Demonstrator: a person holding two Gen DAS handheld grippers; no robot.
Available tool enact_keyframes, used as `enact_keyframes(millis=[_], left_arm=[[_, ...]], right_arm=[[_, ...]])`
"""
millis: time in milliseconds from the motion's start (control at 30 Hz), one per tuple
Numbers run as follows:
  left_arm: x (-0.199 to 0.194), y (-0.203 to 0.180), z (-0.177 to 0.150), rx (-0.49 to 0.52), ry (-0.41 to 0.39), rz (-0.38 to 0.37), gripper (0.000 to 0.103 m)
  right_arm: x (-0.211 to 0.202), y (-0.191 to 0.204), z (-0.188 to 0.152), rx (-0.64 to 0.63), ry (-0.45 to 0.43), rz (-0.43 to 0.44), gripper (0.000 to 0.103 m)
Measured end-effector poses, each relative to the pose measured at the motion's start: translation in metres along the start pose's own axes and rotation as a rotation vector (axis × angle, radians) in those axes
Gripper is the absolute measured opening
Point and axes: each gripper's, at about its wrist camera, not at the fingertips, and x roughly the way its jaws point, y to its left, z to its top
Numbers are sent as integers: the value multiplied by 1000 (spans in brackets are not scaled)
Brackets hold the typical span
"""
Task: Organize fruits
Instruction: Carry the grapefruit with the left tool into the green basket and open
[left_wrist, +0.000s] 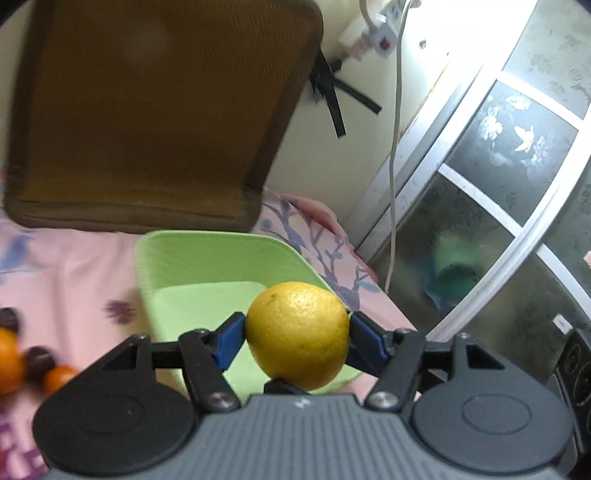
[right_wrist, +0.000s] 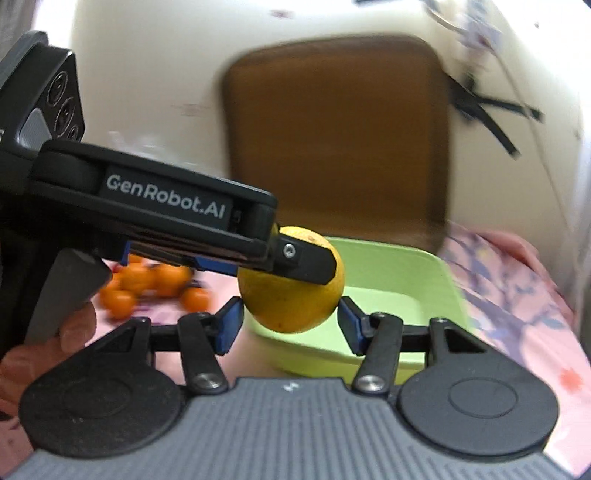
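1. Closest to me, my left gripper (left_wrist: 297, 338) is clamped on the yellow citrus (left_wrist: 297, 334): both blue pads press its sides and it hangs clear of the bedding
2. My right gripper (right_wrist: 291, 321) has its fingers apart; the same yellow citrus sits between the blue pads, but I see a sliver of space at each side, so I judge it is not gripping
3. Risk, as I judge it: the round, smooth peel could roll out of a two-point pinch, and with both tools crowded around one fruit a bump from my right fingers could knock it loose onto the pink sheet (left_wrist: 74, 266)
4. Just beyond my fingertips is the green tub (left_wrist: 207, 258); the part of its floor I can see is bare, nothing in it yet. The soft bedding under it could let it tip if the fruit drops on its rim
5. Off to the left of my fingers lie small oranges (right_wrist: 147, 284) and dark round fruits (left_wrist: 37, 360), loose on the sheet, in no container
6. Farthest back, a brown cushion (left_wrist: 147, 110) leans against the wall
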Motion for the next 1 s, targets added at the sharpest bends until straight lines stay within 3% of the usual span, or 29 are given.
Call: enact_keyframes(millis=[200, 267, 367, 500, 633, 733, 800, 900, 1000], left_arm=[[32, -7, -4, 25, 50, 72, 63], [38, -11, -7, 49, 75, 111, 62], [30, -17, -9, 90, 42, 129, 63], [-25, -20, -5, 94, -64, 69, 63], [-111, 4, -11, 58, -213, 38, 66], [-173, 35, -25, 26, -309, 110, 66], [-207, 57, -38, 5, -339, 217, 66], [-239, 86, -58, -29, -326, 373, 66], [-250, 111, -79, -77, -283, 435, 66]], right_arm=[[21, -28, -4, 16, 44, -58, 59], [10, -33, -14, 30, 29, -59, 59], [1, -34, -15, 37, -15, -72, 60], [-10, -34, -17, 61, -38, -62, 60], [-31, -24, -20, 92, -96, -27, 60], [-39, -9, -21, 129, -120, 35, 60], [-36, 7, -22, 128, -114, 79, 60], [-27, 35, -24, 101, -92, 138, 59], [-14, 64, -25, 58, -59, 195, 51]])
